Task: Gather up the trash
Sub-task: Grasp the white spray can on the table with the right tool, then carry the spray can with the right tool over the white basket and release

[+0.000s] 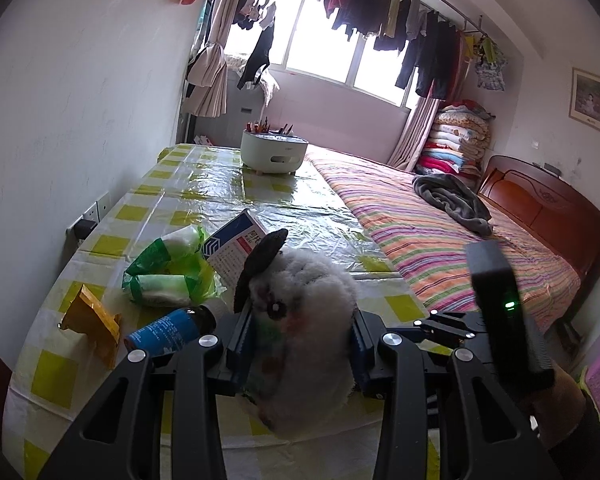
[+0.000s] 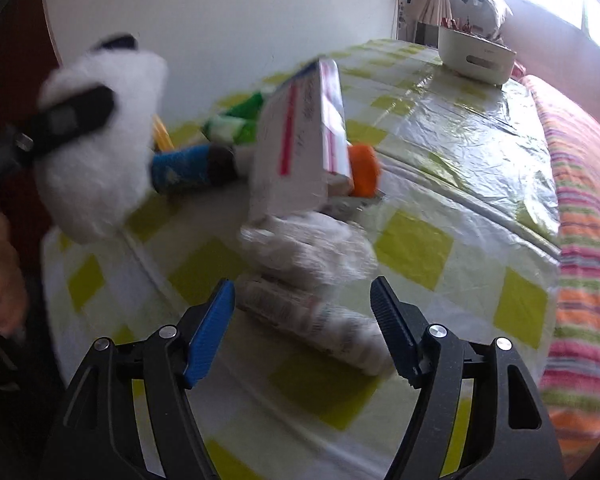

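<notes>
1. Tongs, left (image 1: pixel 302 344): clenched on a fluffy white plush toy (image 1: pixel 304 320) with black ears; the blue pads press into its sides and it sits upright between them, above the near edge of the tabletop (image 1: pixel 260 196).
2. My right tongs (image 2: pixel 302 328) are released, jaws spread wide, nothing between the pads. No contact that I can see.
3. Directly beyond the right tongs, a crumpled clear plastic wrapper (image 2: pixel 312 252) and a printed tube-like wrapper (image 2: pixel 312 316) lie on the yellow-checked tabletop cover. View is motion-blurred, so I cannot tell exactly what they are.
4. Further trash on the tabletop: a white-and-red carton (image 2: pixel 300 148) standing tilted, an orange cap (image 2: pixel 364 168) just behind it, a brown bottle with blue label (image 1: pixel 172 328) lying on its side, a green-and-white packet (image 1: pixel 168 272), a yellow wrapper (image 1: pixel 92 324).
5. White round container holding pencils (image 1: pixel 274 152) at the far end of the tabletop, well apart from the trash.
6. Bed with striped cover (image 1: pixel 440 248) runs alongside the tabletop's right edge.
</notes>
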Demonstrator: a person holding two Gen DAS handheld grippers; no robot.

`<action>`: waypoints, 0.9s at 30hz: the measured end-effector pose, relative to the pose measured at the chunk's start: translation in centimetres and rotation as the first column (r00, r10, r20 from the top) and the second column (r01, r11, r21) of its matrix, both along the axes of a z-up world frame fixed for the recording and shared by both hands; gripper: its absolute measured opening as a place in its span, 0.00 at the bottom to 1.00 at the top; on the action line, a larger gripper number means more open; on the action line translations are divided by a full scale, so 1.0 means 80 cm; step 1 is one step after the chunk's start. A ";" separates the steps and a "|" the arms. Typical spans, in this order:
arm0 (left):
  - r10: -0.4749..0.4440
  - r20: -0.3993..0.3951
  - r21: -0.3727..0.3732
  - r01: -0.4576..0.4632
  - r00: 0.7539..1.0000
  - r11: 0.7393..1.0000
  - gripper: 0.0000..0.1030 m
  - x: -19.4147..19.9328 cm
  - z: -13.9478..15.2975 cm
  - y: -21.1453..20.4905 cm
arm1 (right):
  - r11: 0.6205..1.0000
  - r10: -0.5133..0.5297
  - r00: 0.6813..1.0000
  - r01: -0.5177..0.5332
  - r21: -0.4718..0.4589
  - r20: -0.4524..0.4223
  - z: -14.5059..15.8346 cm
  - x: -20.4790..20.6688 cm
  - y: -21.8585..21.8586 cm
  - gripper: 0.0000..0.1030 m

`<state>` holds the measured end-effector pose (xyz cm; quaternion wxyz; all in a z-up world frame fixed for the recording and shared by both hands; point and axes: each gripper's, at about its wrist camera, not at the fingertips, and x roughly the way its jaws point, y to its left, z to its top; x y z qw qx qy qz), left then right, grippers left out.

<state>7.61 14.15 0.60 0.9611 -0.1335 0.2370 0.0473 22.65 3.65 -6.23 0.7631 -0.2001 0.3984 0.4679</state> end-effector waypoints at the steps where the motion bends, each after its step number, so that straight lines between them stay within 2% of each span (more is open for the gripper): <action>1: -0.001 -0.003 -0.006 0.001 1.000 1.000 0.37 0.000 -0.001 0.001 | 1.000 0.016 1.000 -0.016 -0.020 -0.020 -0.005 0.004 0.001 0.68; 5: -0.003 -0.012 -0.013 0.003 1.000 1.000 0.37 0.003 -0.004 0.002 | 0.993 0.078 0.996 -0.081 -0.085 -0.042 -0.020 0.004 0.004 0.70; 9: -0.004 -0.020 -0.019 0.003 1.000 1.000 0.37 0.005 -0.006 0.001 | 0.989 0.104 0.993 -0.110 -0.102 -0.058 -0.021 -0.004 0.000 0.68; 10: -0.004 -0.021 -0.022 0.004 1.000 1.000 0.37 0.006 -0.006 0.001 | 0.987 0.113 0.992 -0.118 -0.111 -0.049 -0.022 -0.010 0.000 0.66; 12: -0.004 -0.024 -0.027 0.003 1.000 1.000 0.37 0.008 -0.007 0.002 | 0.981 0.127 0.991 -0.132 -0.141 -0.041 -0.026 -0.017 0.002 0.46; 13: -0.005 -0.027 -0.031 0.004 1.000 1.000 0.37 0.009 -0.007 0.002 | 0.980 0.134 0.991 -0.136 -0.147 -0.028 -0.027 -0.020 0.002 0.44; 14: -0.006 -0.026 -0.036 0.005 1.000 0.999 0.37 0.009 -0.007 0.003 | 0.980 0.141 0.990 -0.143 -0.139 -0.030 -0.027 -0.024 0.002 0.36; 17: -0.009 -0.022 -0.040 0.008 1.000 0.999 0.37 0.009 -0.006 0.003 | 0.980 0.141 0.990 -0.142 -0.138 -0.012 -0.025 -0.030 -0.001 0.30; 20: -0.012 -0.006 -0.031 0.011 1.000 0.999 0.37 0.005 -0.001 0.000 | 0.987 0.116 0.993 -0.113 -0.118 0.017 -0.017 -0.037 -0.012 0.28; 24: -0.015 0.024 0.003 0.015 1.000 1.000 0.37 -0.002 0.006 -0.008 | 0.998 0.051 0.998 -0.050 -0.038 0.029 0.007 -0.037 -0.040 0.28; 27: -0.025 0.031 -0.002 0.025 0.999 1.000 0.37 -0.004 0.008 -0.011 | 1.000 0.008 0.999 -0.008 0.010 0.031 0.023 -0.046 -0.067 0.28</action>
